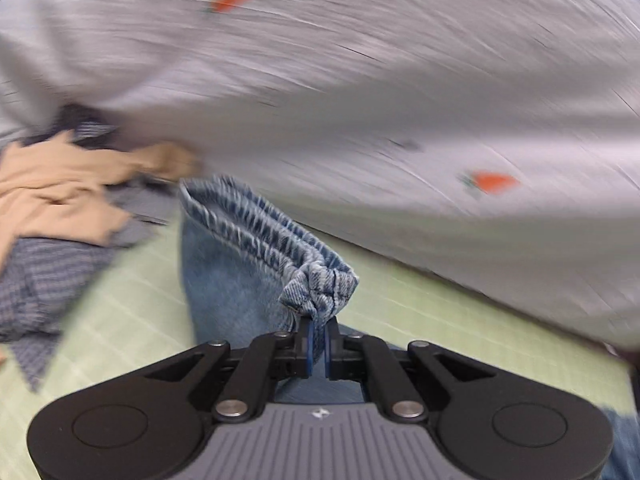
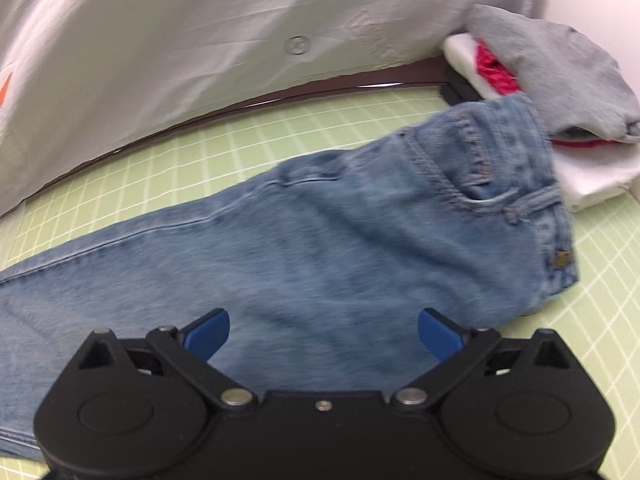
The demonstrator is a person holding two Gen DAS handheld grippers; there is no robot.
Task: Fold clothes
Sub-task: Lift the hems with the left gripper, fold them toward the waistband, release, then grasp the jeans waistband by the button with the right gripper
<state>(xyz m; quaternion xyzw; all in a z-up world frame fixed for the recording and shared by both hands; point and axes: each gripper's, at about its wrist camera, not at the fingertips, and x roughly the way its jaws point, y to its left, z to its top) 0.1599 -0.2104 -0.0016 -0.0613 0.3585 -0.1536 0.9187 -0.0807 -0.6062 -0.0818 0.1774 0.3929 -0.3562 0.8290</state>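
- The left gripper (image 1: 318,334) is clamped on the bunched hem (image 1: 320,284) of the jeans (image 2: 312,248), its blue pads pinching the denim and the leg end lifted off the green grid mat (image 2: 400,120)
- The right gripper (image 2: 323,336) hangs released over the middle of the jeans, jaws wide apart and nothing between them
- In the right wrist view the jeans lie lengthwise across the mat, waistband (image 2: 556,216) at the far right, touching a stack of folded clothes (image 2: 560,64)
- In the left wrist view a heap of unfolded clothes (image 1: 60,208), tan and blue checked, sits at the far left; a pale sheet with red marks (image 1: 360,80) rises beyond the mat
- Step in hand, as I judge it: the first fold, carrying the leg end toward the waistband
- The next move calls for laying the hem square on the waist; the free gripper could pin the middle so the crease keeps straight
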